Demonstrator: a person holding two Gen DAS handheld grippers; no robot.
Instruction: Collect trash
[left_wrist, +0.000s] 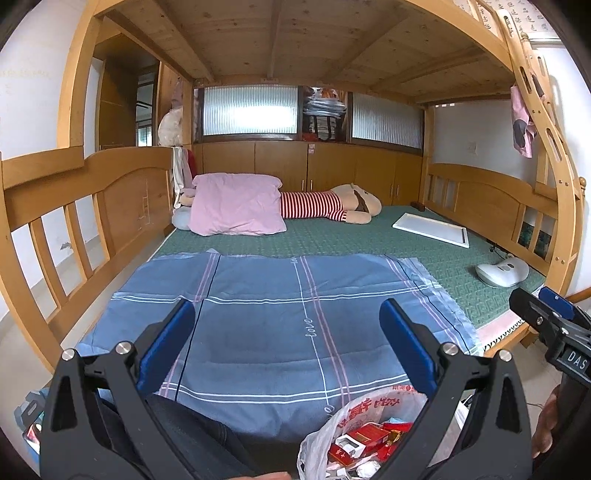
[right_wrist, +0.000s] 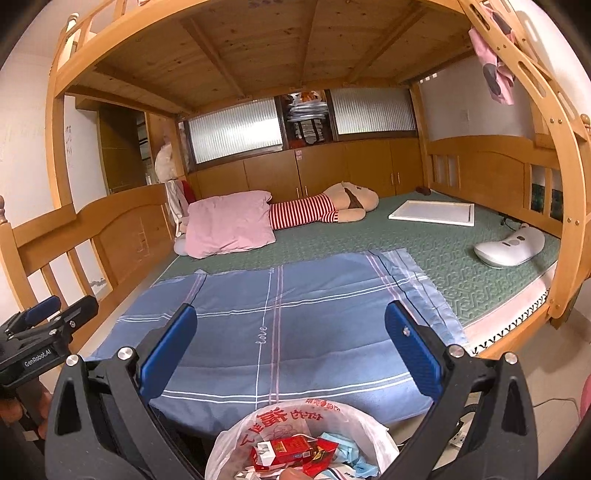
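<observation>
A white plastic trash bag (right_wrist: 295, 435) with red print sits open at the foot of the bed, below my right gripper (right_wrist: 291, 314). Red cigarette boxes (right_wrist: 291, 452) and pale blue paper lie inside it. The same bag (left_wrist: 354, 432) shows at the bottom right of the left wrist view, partly behind the right finger. My left gripper (left_wrist: 288, 310) hangs over the blue bedspread, open with nothing between its blue pads. My right gripper is open too, and holds nothing. Each gripper shows at the edge of the other's view: the right gripper (left_wrist: 546, 314) and the left gripper (right_wrist: 48, 314).
A blue checked bedspread (right_wrist: 280, 314) covers the near half of a green mat (right_wrist: 461, 258) in a wooden bunk bed. On the bed lie a pink pillow (right_wrist: 229, 221), a striped plush toy (right_wrist: 325, 206), a white board (right_wrist: 432, 214) and a white device (right_wrist: 509, 247).
</observation>
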